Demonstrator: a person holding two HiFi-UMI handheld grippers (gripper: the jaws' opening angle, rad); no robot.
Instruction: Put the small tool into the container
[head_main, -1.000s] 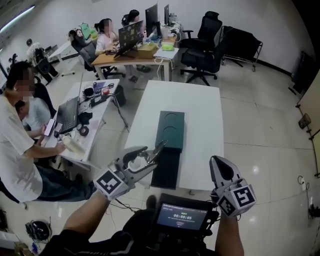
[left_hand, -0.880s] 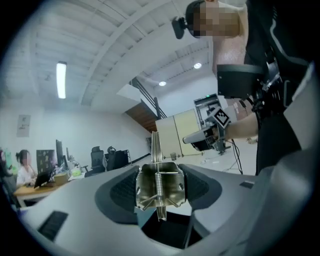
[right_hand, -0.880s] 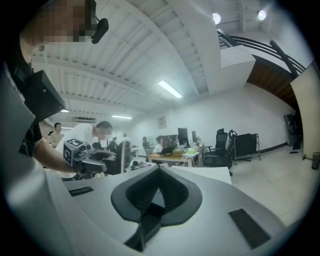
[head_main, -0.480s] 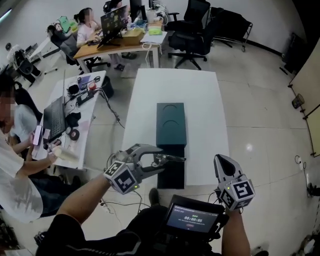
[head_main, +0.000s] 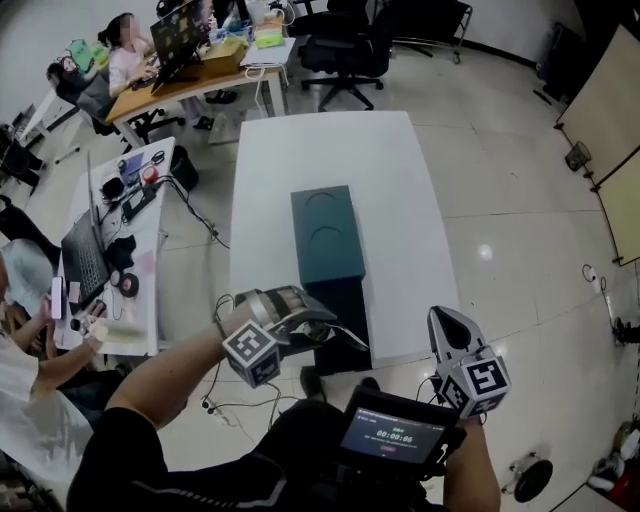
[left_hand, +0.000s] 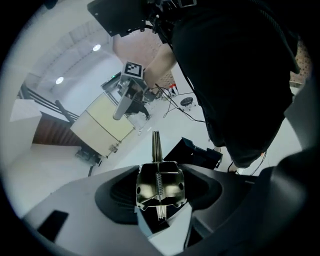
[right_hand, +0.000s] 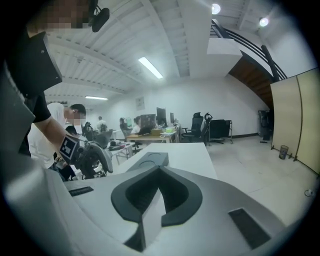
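Left gripper (head_main: 318, 322) is clamped on the small tool (left_hand: 159, 186). It's a metal piece with a spring in the middle, and a thin prong sticks out past the jaws. The jaws sit fairly wide because the tool body fills the gap.

Right gripper (head_main: 441, 320) has its jaws closed together with nothing in them. It's off the near right corner of the worktop (head_main: 400, 180).

The container is a dark green box (head_main: 322, 235) lying lengthwise mid-worktop, with two round recesses in its top. A black open section (head_main: 352, 300) butts against its near end, at the worktop edge. I see nothing inside it from here, but the interior is too dark to be sure.

In the head view the tool's tip overlaps the near end of that black section. I can't tell if it touches. The tool isn't in the container yet.
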